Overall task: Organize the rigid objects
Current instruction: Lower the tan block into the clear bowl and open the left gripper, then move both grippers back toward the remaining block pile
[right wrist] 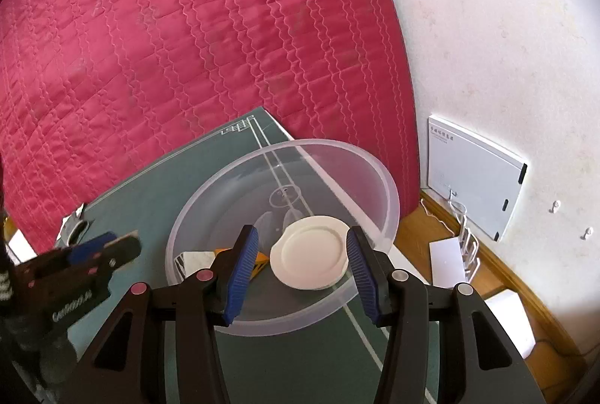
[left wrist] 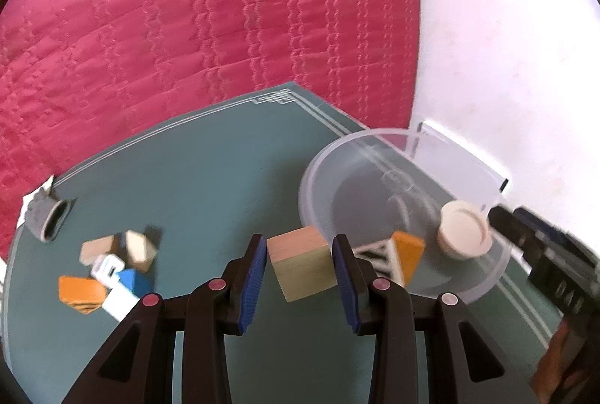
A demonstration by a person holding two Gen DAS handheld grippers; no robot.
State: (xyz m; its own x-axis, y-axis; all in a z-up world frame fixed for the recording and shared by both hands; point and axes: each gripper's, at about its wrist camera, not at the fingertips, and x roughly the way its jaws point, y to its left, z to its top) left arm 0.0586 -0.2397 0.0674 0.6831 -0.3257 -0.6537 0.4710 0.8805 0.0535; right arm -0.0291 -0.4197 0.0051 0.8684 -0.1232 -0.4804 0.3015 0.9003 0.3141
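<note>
The left gripper [left wrist: 300,282] holds a plain wooden block [left wrist: 301,262] pinched between its blue fingers [left wrist: 252,286], the block lifted just short of the near rim of a clear plastic bowl [left wrist: 487,286]. The right gripper [right wrist: 303,271] hangs over the same bowl with its fingers spread wide and nothing between them; a cream round lid [right wrist: 310,252] lies in the bowl just ahead of and below the gap. Writing shows on the body of the left gripper in the right wrist view, but it is too blurred to read. Beside the lid in the bowl lie an orange block [left wrist: 409,250] and a black-and-white striped piece [left wrist: 378,256]. Off to the left on the green bench [left wrist: 195,179] sits a loose cluster of blocks [left wrist: 112,269], orange, blue, white and plain wood, well apart from the bowl, with a grey roll [left wrist: 47,216] near the bench edge. Beyond the bench spreads a red quilted bed cover [left wrist: 187,10]; a white panel [right wrist: 476,175] with small, unreadable print leans against the pale wall [right wrist: 506,29].
</note>
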